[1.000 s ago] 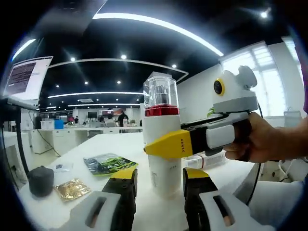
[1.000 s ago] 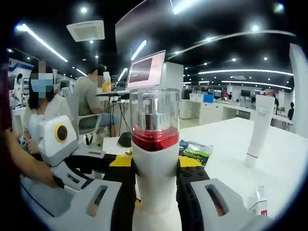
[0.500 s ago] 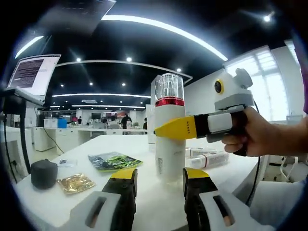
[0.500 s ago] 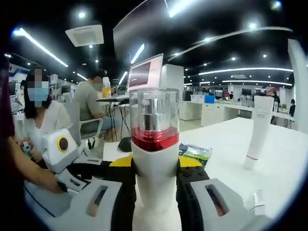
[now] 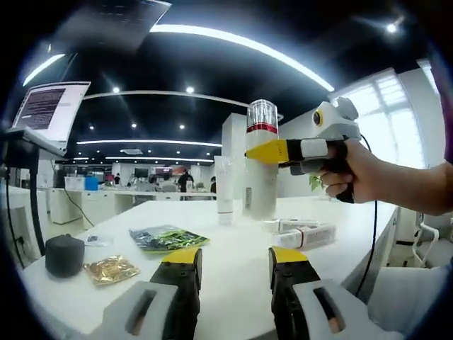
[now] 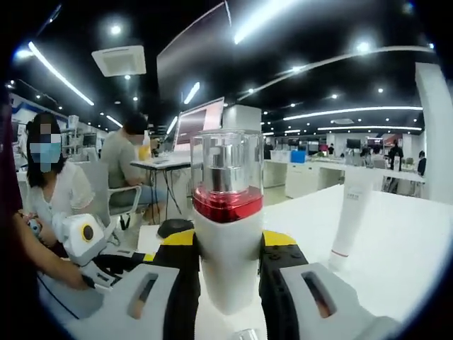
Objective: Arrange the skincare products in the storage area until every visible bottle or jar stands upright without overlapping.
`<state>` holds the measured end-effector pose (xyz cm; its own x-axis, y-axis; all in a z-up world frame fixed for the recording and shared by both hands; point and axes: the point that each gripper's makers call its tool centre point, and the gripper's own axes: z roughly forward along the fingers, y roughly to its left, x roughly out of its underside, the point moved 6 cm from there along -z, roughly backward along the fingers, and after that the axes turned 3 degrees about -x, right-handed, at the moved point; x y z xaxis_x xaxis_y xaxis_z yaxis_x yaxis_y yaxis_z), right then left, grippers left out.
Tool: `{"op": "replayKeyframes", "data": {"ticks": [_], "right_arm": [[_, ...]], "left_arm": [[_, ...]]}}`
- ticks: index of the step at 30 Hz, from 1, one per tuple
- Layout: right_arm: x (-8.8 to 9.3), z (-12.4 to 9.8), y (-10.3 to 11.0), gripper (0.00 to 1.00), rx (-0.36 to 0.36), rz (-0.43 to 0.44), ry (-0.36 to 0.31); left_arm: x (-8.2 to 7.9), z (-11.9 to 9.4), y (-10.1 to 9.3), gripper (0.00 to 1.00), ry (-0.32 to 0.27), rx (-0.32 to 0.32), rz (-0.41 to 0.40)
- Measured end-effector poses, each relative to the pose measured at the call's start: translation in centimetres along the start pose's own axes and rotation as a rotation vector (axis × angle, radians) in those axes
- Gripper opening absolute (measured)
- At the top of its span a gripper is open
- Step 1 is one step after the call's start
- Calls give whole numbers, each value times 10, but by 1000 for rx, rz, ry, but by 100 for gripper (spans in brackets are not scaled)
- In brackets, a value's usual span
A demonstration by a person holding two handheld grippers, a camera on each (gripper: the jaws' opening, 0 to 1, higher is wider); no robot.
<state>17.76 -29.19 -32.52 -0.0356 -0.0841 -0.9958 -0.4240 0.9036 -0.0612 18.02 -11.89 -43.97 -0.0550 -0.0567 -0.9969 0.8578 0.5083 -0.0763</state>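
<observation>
Upright white pump bottle (image 6: pixel 228 234) with red collar and clear cap over a silver pump head, clamped between yellow-tipped jaws of the right gripper (image 6: pixel 226 262); base near or on the white table (image 5: pixel 233 248), contact unclear. Seen in the left gripper view as well, standing tall beside an upright white tube (image 5: pixel 224 193), cap down. Nearer on the tabletop, two white tubes with red bands (image 5: pixel 303 232), lying flat side by side.
</observation>
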Motion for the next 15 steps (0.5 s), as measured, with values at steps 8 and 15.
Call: {"op": "replayKeyframes", "data": {"ticks": [8, 15], "right_arm": [[-10, -21, -71, 30, 89, 9, -7], [-3, -23, -114, 30, 125, 22, 5]], "left_arm": [[1, 2, 1, 38, 4, 1, -1], [3, 2, 1, 38, 8, 3, 3]]}}
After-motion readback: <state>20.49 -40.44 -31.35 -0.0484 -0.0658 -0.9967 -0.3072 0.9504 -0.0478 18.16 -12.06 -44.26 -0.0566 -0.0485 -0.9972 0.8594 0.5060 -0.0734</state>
